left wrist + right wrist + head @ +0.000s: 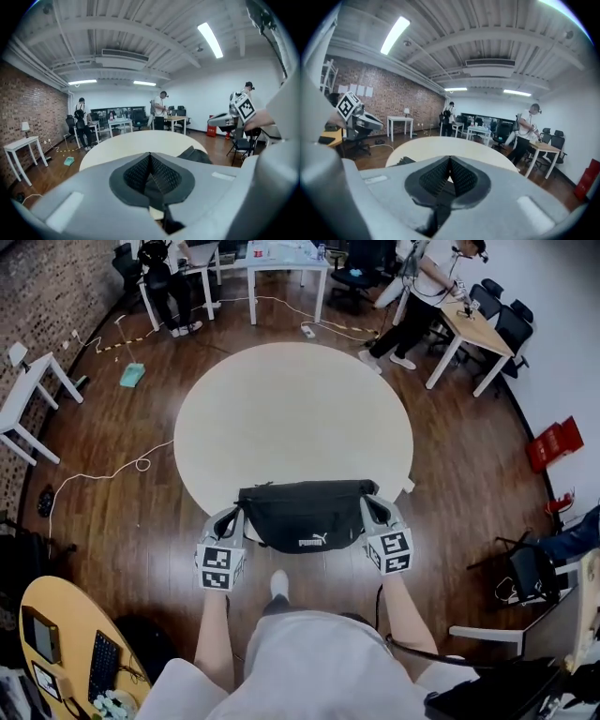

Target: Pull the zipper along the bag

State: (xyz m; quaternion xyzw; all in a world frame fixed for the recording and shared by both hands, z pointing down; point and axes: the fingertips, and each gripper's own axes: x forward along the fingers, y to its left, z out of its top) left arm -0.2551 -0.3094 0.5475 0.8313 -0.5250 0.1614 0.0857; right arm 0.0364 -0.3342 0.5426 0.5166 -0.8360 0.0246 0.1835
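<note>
A black waist bag [302, 514] with a white logo lies across the near edge of the round cream table [291, 418]. My left gripper [228, 517] sits at the bag's left end and my right gripper [376, 512] at its right end. In the left gripper view the pads of the left gripper [150, 157] meet with a thin dark piece of fabric between them, and the bag [194, 154] bulges just to the right. The right gripper [450, 161] looks the same, with the bag [405, 161] to its left. I cannot make out the zipper pull.
My legs stand close against the table's near side. A yellow desk [56, 634] with a keyboard is at the lower left. White tables [281, 263], office chairs and people stand at the far side. Cables [112, 470] trail over the wooden floor.
</note>
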